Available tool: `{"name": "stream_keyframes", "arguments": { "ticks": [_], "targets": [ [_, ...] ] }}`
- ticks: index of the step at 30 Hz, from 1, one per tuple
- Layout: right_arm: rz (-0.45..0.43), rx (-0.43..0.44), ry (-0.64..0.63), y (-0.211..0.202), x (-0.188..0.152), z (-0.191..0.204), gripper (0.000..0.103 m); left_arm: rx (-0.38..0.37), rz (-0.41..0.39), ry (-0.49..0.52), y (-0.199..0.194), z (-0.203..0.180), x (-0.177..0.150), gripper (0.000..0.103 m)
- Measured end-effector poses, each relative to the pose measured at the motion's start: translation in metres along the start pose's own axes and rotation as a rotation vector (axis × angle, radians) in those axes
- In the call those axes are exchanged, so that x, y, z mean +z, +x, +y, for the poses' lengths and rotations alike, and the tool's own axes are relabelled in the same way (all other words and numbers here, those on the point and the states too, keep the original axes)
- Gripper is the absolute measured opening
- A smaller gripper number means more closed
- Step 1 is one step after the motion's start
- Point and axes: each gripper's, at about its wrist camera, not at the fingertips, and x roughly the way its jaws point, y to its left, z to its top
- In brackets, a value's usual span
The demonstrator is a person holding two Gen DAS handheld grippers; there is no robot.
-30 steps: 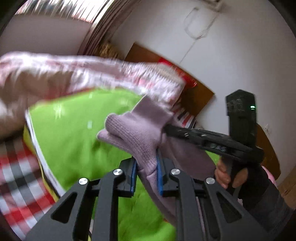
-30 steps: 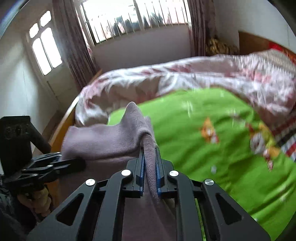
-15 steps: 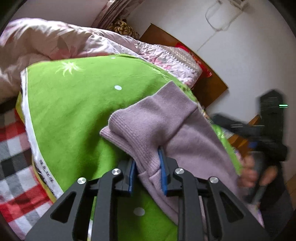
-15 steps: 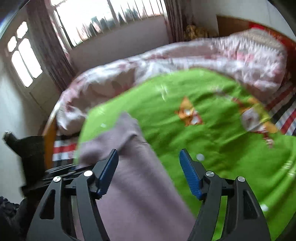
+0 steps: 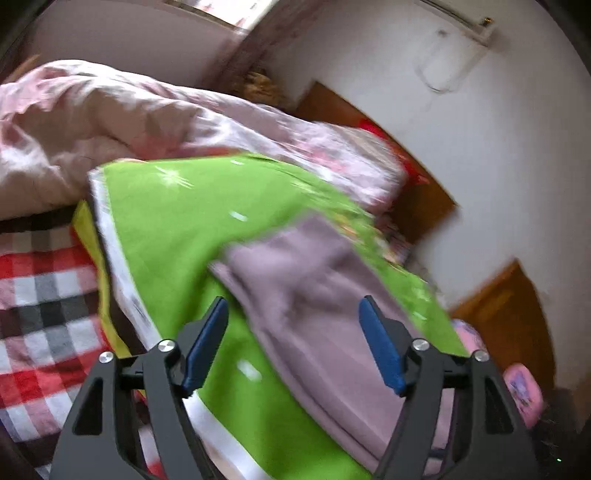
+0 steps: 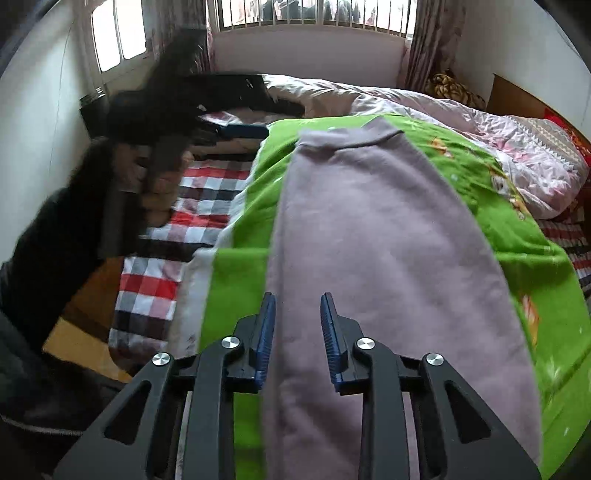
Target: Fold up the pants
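The mauve knit pants [image 6: 376, 236] lie flat in a long strip on the green blanket [image 6: 517, 236], cuff end at the far side. They also show in the left wrist view [image 5: 317, 295], blurred. My left gripper [image 5: 293, 339] is wide open and empty above the pants' end; from the right wrist view it is a dark blur held in a hand [image 6: 192, 122] at the left. My right gripper [image 6: 297, 328] is partly open and empty, its blue pads [image 6: 267, 325] over the near part of the pants.
A pink floral quilt [image 6: 480, 122] is bunched along the far side of the bed. A red, white and grey checked sheet [image 6: 192, 206] lies left of the blanket. A wooden headboard [image 5: 424, 192] and white wall stand behind. A window [image 6: 310, 14] is at the far end.
Both grippers held the pants a second ago. The right one opened first, then the left. The pants now lie flat on the blanket and both grippers have drawn back.
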Motion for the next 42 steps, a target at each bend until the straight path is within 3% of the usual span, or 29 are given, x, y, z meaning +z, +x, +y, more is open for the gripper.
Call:
{"name": "stream_keyframes", "arguments": {
  "ticks": [3,7,9,11,15,19,22,25,26,27,30,31,32,33,34,36,38,42],
  "targets": [
    [0.043,-0.072,-0.032,0.010,-0.009,0.007,0.022,-0.071,0.107,0.068,-0.006,-0.021,-0.028,0.076],
    [0.046,-0.086,-0.034,0.015,-0.011,0.007,0.021,-0.132,0.215,0.036,-0.001,-0.025,-0.059,0.077],
    [0.033,-0.128,-0.085,0.015,-0.012,0.015,0.008,-0.174,0.255,-0.007,0.004,-0.025,-0.067,0.077],
    [-0.014,-0.153,-0.087,0.007,-0.012,0.021,0.005,-0.205,0.254,-0.019,0.003,-0.030,-0.068,0.077],
    [-0.105,-0.119,0.058,-0.014,-0.010,-0.003,0.005,-0.246,0.237,-0.001,-0.002,-0.045,-0.068,0.077],
    [-0.119,-0.088,0.109,-0.018,-0.009,-0.011,0.005,-0.239,0.285,-0.025,0.016,-0.047,-0.063,0.077],
    [-0.114,-0.072,0.104,-0.014,-0.007,-0.008,0.005,-0.273,0.319,-0.075,0.035,-0.043,-0.059,0.074],
    [-0.114,-0.069,0.103,-0.013,-0.007,-0.006,0.005,-0.268,0.308,-0.124,0.052,-0.033,-0.053,0.044],
    [-0.113,-0.064,0.108,-0.013,-0.007,-0.007,0.005,-0.254,0.305,-0.131,0.057,-0.027,-0.051,0.018],
    [-0.107,-0.060,0.107,-0.011,-0.008,-0.007,0.005,-0.244,0.300,-0.136,0.059,-0.024,-0.050,0.009],
    [-0.061,-0.072,0.089,-0.009,-0.008,-0.004,0.012,-0.246,0.285,-0.136,0.056,-0.021,-0.050,0.007],
    [-0.047,-0.070,0.082,-0.009,-0.010,-0.002,0.030,-0.239,0.279,-0.126,0.053,-0.023,-0.049,0.007],
    [-0.035,-0.076,0.065,-0.013,-0.013,0.002,0.057,-0.240,0.276,-0.122,0.051,-0.024,-0.047,0.007],
    [-0.036,-0.089,0.049,-0.017,-0.017,0.005,0.064,-0.246,0.274,-0.125,0.048,-0.026,-0.044,0.007],
    [-0.044,-0.103,0.035,-0.021,-0.021,0.010,0.064,-0.255,0.274,-0.128,0.046,-0.027,-0.040,0.007],
    [-0.028,-0.128,0.018,-0.024,-0.028,0.016,0.054,-0.269,0.276,-0.127,0.045,-0.031,-0.033,0.007],
    [0.011,-0.205,-0.003,-0.019,-0.035,0.019,0.034,-0.272,0.282,-0.129,0.046,-0.031,-0.030,0.007],
    [0.052,-0.292,-0.016,-0.018,-0.046,0.020,0.031,-0.261,0.290,-0.140,0.051,-0.030,-0.030,0.007]
  ]
}}
